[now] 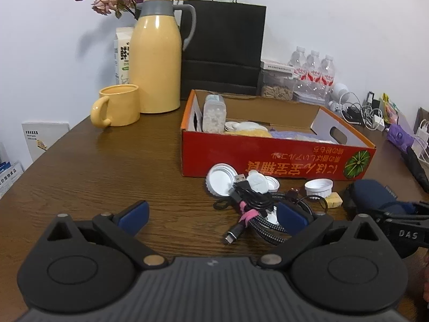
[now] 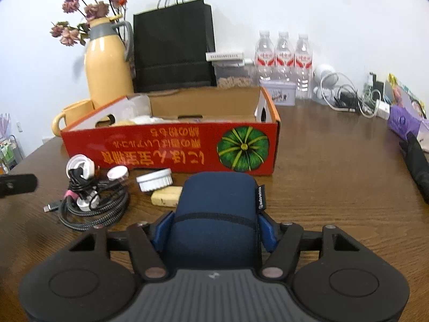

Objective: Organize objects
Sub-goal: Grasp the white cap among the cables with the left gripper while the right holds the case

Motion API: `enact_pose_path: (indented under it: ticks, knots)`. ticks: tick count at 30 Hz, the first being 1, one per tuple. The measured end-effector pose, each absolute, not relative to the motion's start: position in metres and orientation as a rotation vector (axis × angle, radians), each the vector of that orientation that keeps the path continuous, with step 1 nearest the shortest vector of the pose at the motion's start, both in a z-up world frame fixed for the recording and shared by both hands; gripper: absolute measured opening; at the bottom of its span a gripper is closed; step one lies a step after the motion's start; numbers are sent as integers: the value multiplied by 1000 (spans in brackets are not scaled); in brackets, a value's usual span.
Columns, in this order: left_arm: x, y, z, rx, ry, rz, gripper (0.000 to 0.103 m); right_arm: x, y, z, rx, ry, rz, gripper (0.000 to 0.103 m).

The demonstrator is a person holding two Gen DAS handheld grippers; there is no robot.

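A red cardboard box [image 1: 268,158] [image 2: 171,150] stands on the brown table and holds a plastic jar and soft items. In front of it lie white lids [image 1: 221,178] [image 2: 155,178], a bundle of black cables [image 1: 257,212] [image 2: 91,204] and a small yellow block [image 2: 166,195]. My right gripper [image 2: 214,228] is shut on a navy pouch [image 2: 217,209], which also shows in the left wrist view [image 1: 375,196]. My left gripper [image 1: 211,217] is open and empty, low over the table, its right finger beside the cables.
A yellow thermos [image 1: 156,53], yellow mug [image 1: 118,106], black paper bag [image 1: 222,45], snack jar and three water bottles [image 2: 284,56] stand behind the box. Chargers, cables [image 2: 348,96] and a purple item [image 2: 402,120] lie at the right. The table's left edge is near.
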State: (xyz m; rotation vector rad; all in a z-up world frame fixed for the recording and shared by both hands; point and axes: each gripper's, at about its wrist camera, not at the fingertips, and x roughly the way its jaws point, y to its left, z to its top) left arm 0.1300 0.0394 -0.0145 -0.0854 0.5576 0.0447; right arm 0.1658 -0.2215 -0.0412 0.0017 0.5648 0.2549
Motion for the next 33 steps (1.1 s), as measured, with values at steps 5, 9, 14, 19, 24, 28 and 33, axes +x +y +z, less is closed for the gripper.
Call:
enact_pose_path:
  ticks: [5, 9, 14, 19, 24, 28, 33]
  knots:
    - [145, 29, -23, -65, 574, 32, 103, 157, -223, -36, 8, 503, 261, 63]
    - [158, 24, -27, -69, 581, 24, 103, 152, -221, -34, -9, 469, 269, 63]
    - [170, 19, -24, -58, 559, -1, 98, 150, -219, -32, -21, 444, 277, 63]
    - [180, 4, -17, 23, 505, -48, 78, 149, -220, -32, -14, 440, 283, 63]
    - [192, -10, -20, 75, 499, -110, 53, 148, -220, -32, -9, 438, 287, 63]
    - [200, -14, -29, 85, 536, -128, 48, 148, -221, -32, -4, 437, 292, 63]
    - [197, -13, -34, 97, 538, -114, 20, 148, -221, -32, -1, 433, 296, 63]
